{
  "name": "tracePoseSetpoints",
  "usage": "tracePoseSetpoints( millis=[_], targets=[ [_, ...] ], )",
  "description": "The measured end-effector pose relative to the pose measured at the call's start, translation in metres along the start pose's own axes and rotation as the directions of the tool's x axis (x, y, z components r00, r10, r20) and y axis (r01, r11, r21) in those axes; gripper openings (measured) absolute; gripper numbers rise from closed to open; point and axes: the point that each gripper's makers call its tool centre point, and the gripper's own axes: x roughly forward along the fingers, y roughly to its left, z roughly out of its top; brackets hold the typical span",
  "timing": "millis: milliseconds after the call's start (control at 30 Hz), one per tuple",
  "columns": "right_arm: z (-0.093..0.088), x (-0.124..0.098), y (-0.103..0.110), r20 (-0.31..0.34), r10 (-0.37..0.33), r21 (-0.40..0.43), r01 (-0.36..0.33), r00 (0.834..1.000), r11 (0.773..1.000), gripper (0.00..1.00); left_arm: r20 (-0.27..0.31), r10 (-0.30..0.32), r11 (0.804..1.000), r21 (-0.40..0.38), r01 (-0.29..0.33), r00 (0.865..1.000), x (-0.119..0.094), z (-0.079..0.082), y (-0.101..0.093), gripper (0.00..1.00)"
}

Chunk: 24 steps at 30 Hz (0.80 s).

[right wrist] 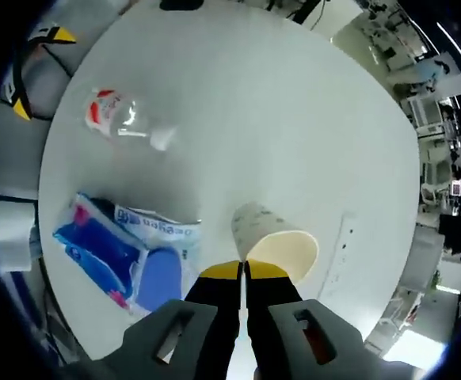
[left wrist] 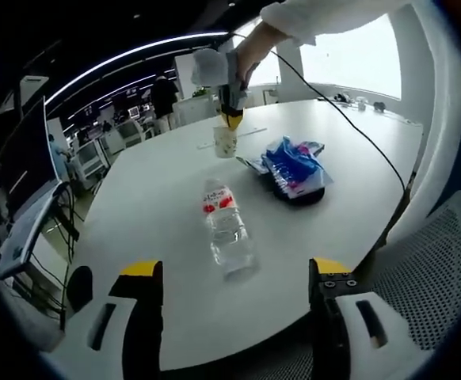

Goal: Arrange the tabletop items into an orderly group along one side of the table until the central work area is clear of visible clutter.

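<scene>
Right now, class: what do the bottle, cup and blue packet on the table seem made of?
Bottle: clear glossy plastic, apparently; the table shows through it.
Cup: likely paper; matte cream inside, thin rim.
Packet: probably shiny plastic film; crinkled, printed, catching light.

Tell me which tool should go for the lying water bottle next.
Left. Its tool is open and free, with the water bottle lying on the table just ahead of its jaws. The right tool is shut on the paper cup, farther from the bottle.
</scene>
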Motion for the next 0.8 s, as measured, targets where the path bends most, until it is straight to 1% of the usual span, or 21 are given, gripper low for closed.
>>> tracePoseSetpoints(
  millis=[100,233,367,467,667,800],
  targets=[
    [-0.002,0.001,0.005,-0.021,0.005,-0.02,-0.005,1.0,1.0,0.0,0.0,-0.001,1.0,0.001,0.001,1.0,0.0,0.0,0.0,0.76],
    [-0.004,0.007,0.008,-0.037,0.014,-0.023,-0.015,0.999,1.0,0.0,0.0,-0.002,1.0,0.0,0.002,1.0,-0.001,0.0,-0.001,0.75],
    [-0.002,0.01,0.012,-0.047,0.019,-0.044,-0.021,0.999,0.999,0.0,0.0,-0.004,1.0,-0.001,0.004,1.0,-0.001,0.0,-0.001,0.75],
    [0.001,0.007,0.018,-0.045,0.024,-0.042,-0.026,0.999,0.999,0.0,-0.001,-0.007,1.0,0.0,0.007,1.0,-0.001,0.0,-0.002,0.75],
    [0.003,0.01,0.018,-0.044,0.029,-0.038,-0.031,0.999,0.999,0.0,0.0,-0.006,1.0,-0.001,0.006,1.0,-0.001,0.0,-0.002,0.75],
    [0.007,0.007,0.025,-0.038,0.03,-0.027,-0.031,0.999,0.999,0.0,0.001,-0.004,1.0,-0.003,0.004,1.0,-0.001,0.0,-0.001,0.74]
  ],
)
